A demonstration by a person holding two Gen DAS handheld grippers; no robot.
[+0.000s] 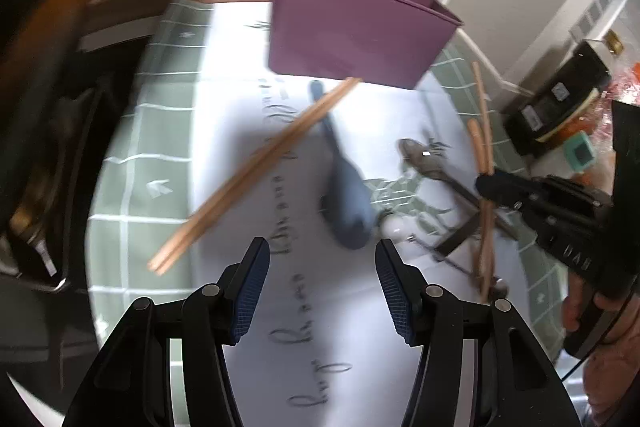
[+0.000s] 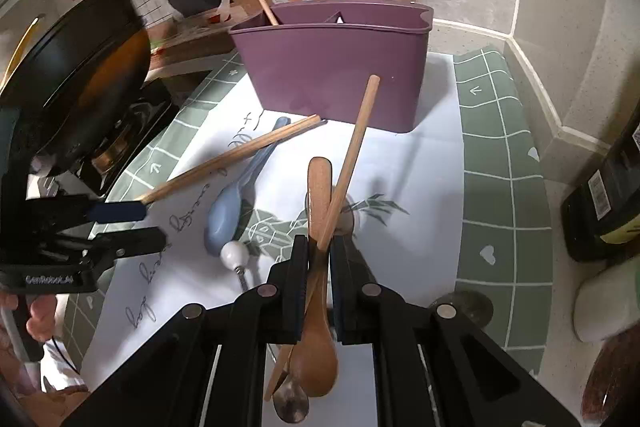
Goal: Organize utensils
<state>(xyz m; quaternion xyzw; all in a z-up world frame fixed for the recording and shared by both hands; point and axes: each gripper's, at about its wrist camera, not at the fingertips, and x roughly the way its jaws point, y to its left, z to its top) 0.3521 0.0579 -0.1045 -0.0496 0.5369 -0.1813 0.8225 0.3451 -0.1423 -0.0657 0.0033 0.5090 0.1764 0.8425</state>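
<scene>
A purple utensil caddy (image 2: 332,71) stands at the back of the mat, with one chopstick (image 2: 262,3) in its left compartment. My right gripper (image 2: 320,261) is shut on a wooden spoon (image 2: 318,347) and a single chopstick (image 2: 356,147), both lifted and angled toward the caddy. On the mat lie a pair of chopsticks (image 1: 256,171), a blue spoon (image 1: 346,199) and a metal spoon (image 1: 416,151). My left gripper (image 1: 322,291) hangs open over the mat, nothing between its fingers. It shows in the right wrist view as the left gripper (image 2: 136,225); the right gripper (image 1: 490,187) shows in the left wrist view.
A black frying pan (image 2: 80,79) sits on the stove at the left. A white-knobbed metal utensil (image 2: 236,255) lies by the blue spoon. A dark bottle (image 2: 600,195) and a white object (image 2: 604,303) stand at the right, near the tiled wall corner.
</scene>
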